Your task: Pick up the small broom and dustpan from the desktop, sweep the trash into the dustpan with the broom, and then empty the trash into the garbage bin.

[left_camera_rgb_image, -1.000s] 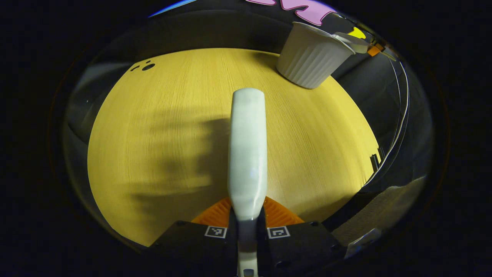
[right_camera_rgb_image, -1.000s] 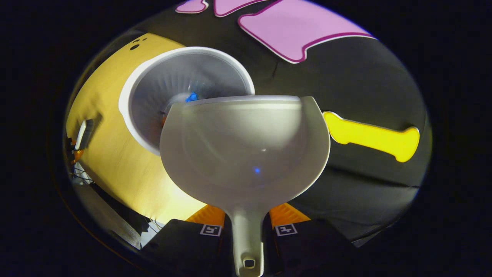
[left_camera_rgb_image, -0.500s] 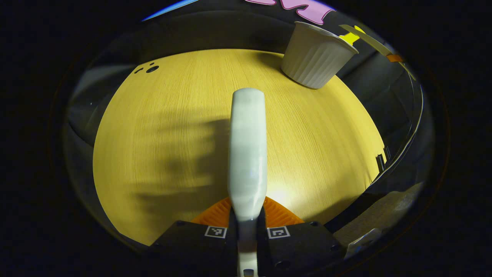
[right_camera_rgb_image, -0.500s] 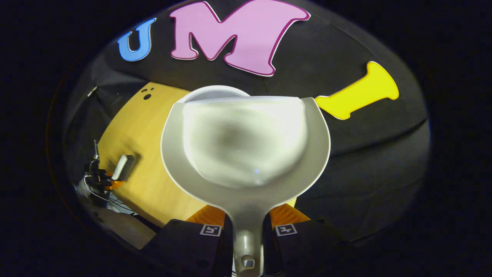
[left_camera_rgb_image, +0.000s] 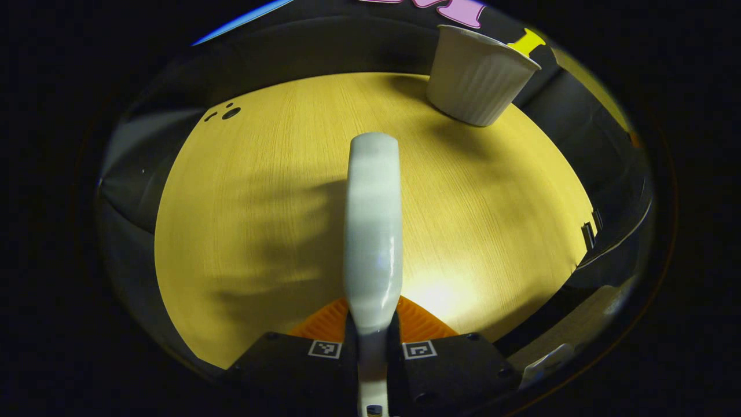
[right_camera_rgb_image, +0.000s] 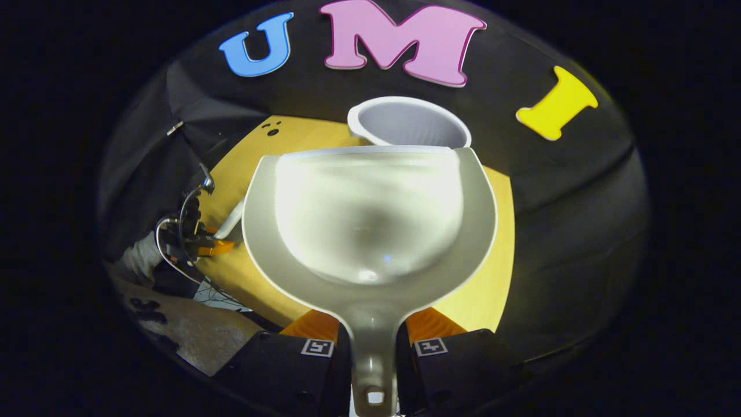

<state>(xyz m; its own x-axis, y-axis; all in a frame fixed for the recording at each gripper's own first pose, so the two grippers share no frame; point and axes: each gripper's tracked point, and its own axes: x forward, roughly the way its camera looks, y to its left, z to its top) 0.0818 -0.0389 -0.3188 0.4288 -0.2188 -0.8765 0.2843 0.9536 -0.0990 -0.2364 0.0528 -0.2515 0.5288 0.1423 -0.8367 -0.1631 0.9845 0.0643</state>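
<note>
The left gripper (left_camera_rgb_image: 373, 339) has its two fingers squeezed tight on the handle of the small broom (left_camera_rgb_image: 373, 220). The broom sticks out over the yellow wooden desktop (left_camera_rgb_image: 474, 220) and makes a dark shadow on the wood.

The white garbage bin (left_camera_rgb_image: 477, 78) stands at the far edge of the desktop (it has ridges down its side).

The right gripper (right_camera_rgb_image: 373, 336) has its fingers pressed closed on the handle of the dustpan (right_camera_rgb_image: 370, 214). The dustpan is held up in the air, and its scoop looks bare inside. The garbage bin (right_camera_rgb_image: 408, 121) sits just past the dustpan's front edge. Farther off on the left, a hand holds the left gripper (right_camera_rgb_image: 200, 243) with the broom (right_camera_rgb_image: 230, 223) by the desktop (right_camera_rgb_image: 498, 255).
</note>
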